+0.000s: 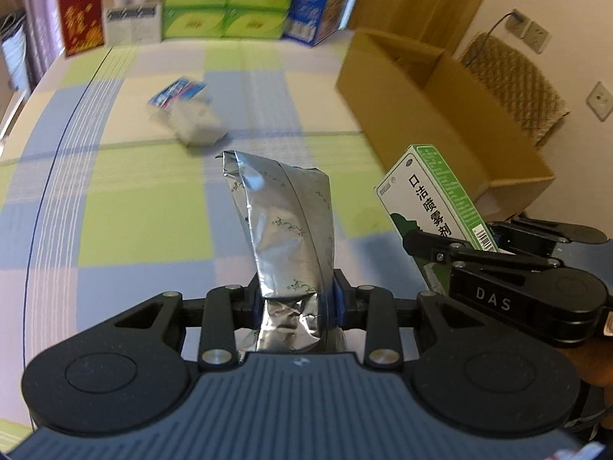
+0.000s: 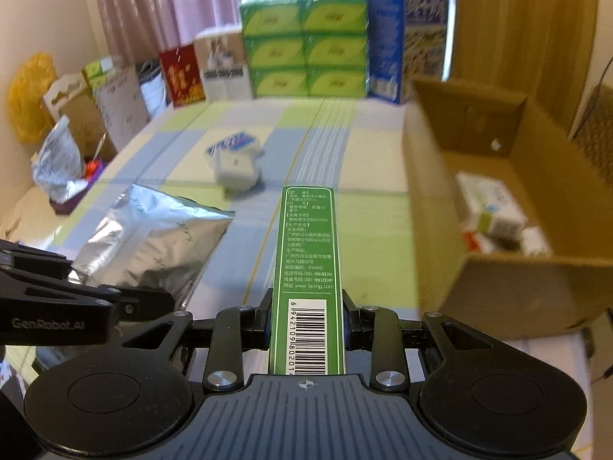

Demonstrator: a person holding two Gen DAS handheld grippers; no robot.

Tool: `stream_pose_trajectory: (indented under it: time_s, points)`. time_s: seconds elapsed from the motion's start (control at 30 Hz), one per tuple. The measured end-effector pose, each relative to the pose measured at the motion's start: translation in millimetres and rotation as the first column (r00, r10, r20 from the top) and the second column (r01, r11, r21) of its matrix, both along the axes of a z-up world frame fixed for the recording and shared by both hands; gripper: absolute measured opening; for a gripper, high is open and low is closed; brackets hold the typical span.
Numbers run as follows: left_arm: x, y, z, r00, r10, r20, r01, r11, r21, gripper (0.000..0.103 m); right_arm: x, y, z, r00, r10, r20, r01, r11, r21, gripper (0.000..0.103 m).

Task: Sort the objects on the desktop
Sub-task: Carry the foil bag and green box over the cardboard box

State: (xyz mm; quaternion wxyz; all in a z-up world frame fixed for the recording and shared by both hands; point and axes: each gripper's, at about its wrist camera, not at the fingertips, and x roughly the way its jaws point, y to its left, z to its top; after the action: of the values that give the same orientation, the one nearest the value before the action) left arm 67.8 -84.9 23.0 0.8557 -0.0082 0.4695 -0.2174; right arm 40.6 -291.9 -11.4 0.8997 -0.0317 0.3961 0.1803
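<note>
My left gripper is shut on a crinkled silver foil pouch, held up above the checked tablecloth. In the right wrist view the same pouch shows at the left. My right gripper is shut on a long green medicine box with a barcode; the left wrist view shows that green box at the right, beside the cardboard box. A small white box with a blue packet lies further out on the cloth, blurred, and the white box appears mid-table in the right wrist view.
An open cardboard box at the right holds a few small packages. Green tissue packs, a blue carton and other boxes line the far edge. Bags and a second foil pouch stand off the table's left side.
</note>
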Motion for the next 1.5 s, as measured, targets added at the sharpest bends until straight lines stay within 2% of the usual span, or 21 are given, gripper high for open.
stream_pose_trajectory:
  time_s: [0.37,0.63,1.0,1.5]
  points:
    - [5.1,-66.7,59.1,0.989,-0.107,0.098,0.111,0.993,-0.037,0.028,0.6,-57.8,68.8,0.99,-0.085,0.116,0.083,0.996,0.024,0.028]
    - [18.4,-126.3,84.4,0.973,-0.183,0.142,0.192,0.98,-0.048,0.028,16.6,-117.9,92.4,0.971,-0.177,0.158,0.177,0.984,0.017,0.028]
    - [46.1,-191.5,92.5,0.955,-0.258,0.147,0.268,0.962,-0.052,0.028,47.7,-176.0,93.8,0.957,-0.248,0.151,0.248,0.968,0.017,0.028]
    - [69.7,-229.1,73.9,0.955,-0.273,0.112,0.279,0.959,-0.043,0.028,74.1,-196.8,72.6,0.958,-0.263,0.116,0.264,0.964,0.008,0.028]
